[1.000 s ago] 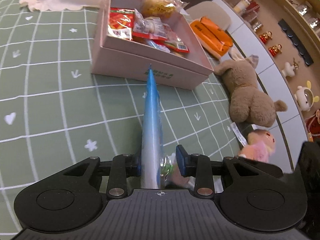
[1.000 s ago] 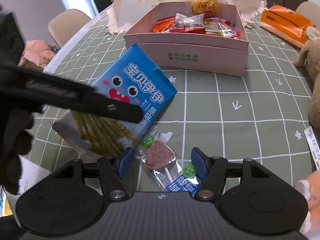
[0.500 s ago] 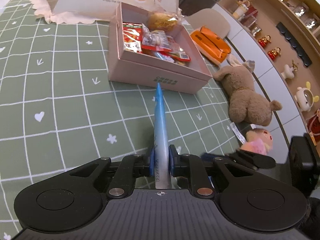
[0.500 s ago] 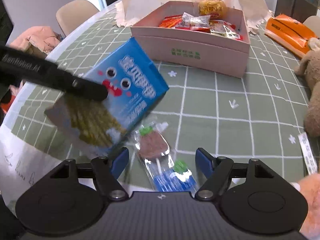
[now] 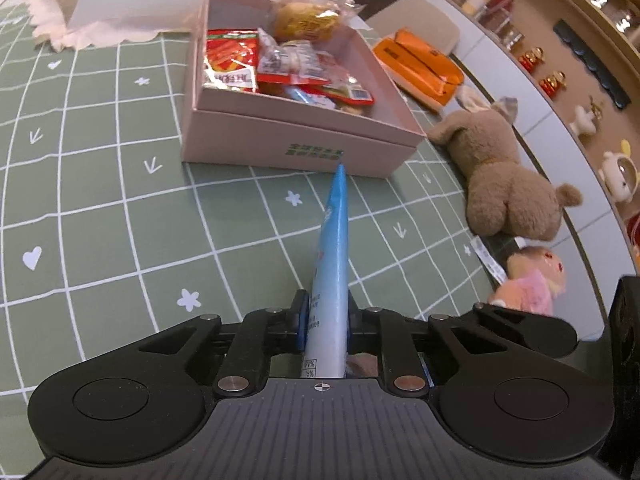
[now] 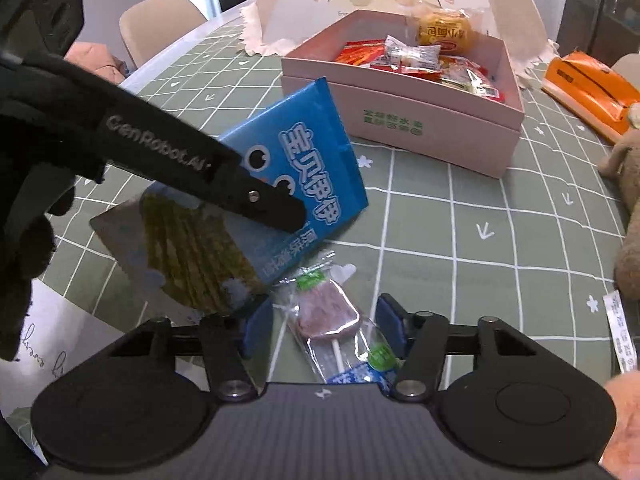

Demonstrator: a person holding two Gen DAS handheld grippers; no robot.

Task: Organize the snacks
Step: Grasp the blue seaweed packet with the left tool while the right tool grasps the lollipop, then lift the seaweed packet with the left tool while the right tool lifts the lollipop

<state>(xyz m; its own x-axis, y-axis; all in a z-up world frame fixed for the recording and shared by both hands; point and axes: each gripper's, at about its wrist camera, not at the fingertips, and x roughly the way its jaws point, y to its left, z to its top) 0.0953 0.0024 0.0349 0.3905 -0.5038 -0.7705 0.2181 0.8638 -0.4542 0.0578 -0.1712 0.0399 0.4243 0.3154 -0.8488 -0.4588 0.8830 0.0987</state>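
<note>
My right hand-held gripper stands wide apart astride a wrapped lollipop lying on the worktop. At ten o'clock, my left hand-held gripper, its side reading "GenRobot.AI", is clamped on the blue snack packet, tilted clear of the cloth. Farther, at twelve to one o'clock, the pink box holds red packets and a yellow wrapped cake.
</note>
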